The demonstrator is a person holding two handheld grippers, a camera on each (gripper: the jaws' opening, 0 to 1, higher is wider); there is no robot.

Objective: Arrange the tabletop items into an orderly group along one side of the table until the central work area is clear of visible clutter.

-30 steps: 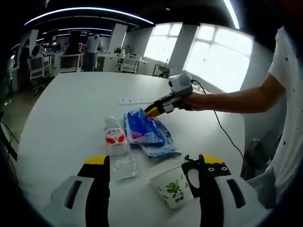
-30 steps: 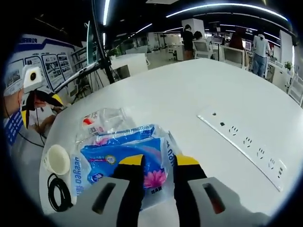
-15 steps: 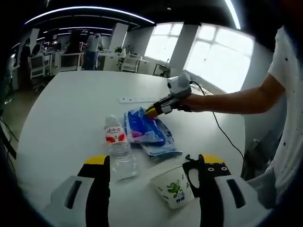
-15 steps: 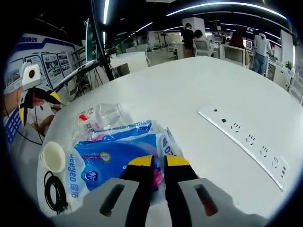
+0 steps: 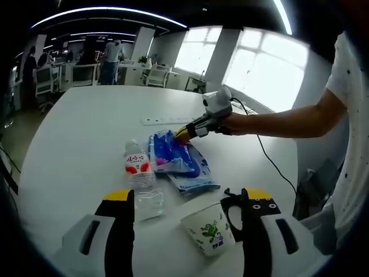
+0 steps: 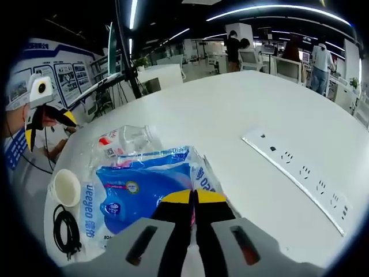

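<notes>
A blue tissue pack [image 5: 173, 158] lies mid-table, partly over a paler pack [image 5: 198, 182]. My right gripper [image 5: 183, 134] comes in from the right and is shut on the blue pack's far edge. In the right gripper view its jaws [image 6: 193, 197] meet on the blue tissue pack [image 6: 141, 193]. My left gripper [image 5: 187, 197] stands open near the table's edge. A clear water bottle [image 5: 140, 182] with a red label lies between its jaws, and a white paper cup [image 5: 210, 231] with green print stands by the right jaw. The bottle [image 6: 124, 141] and cup [image 6: 66, 187] sit behind the pack.
A white power strip [image 6: 300, 173] lies flat on the table beyond the packs, also the power strip [image 5: 164, 121] in the left gripper view. A coiled black cable [image 6: 63, 231] rests by the cup. The table's edge [image 5: 34, 190] runs close. Desks, chairs and people fill the room behind.
My right gripper's jaws have come together on the blue tissue pack's edge, from open around it. The left gripper, bottle and cup have stayed where they were.
</notes>
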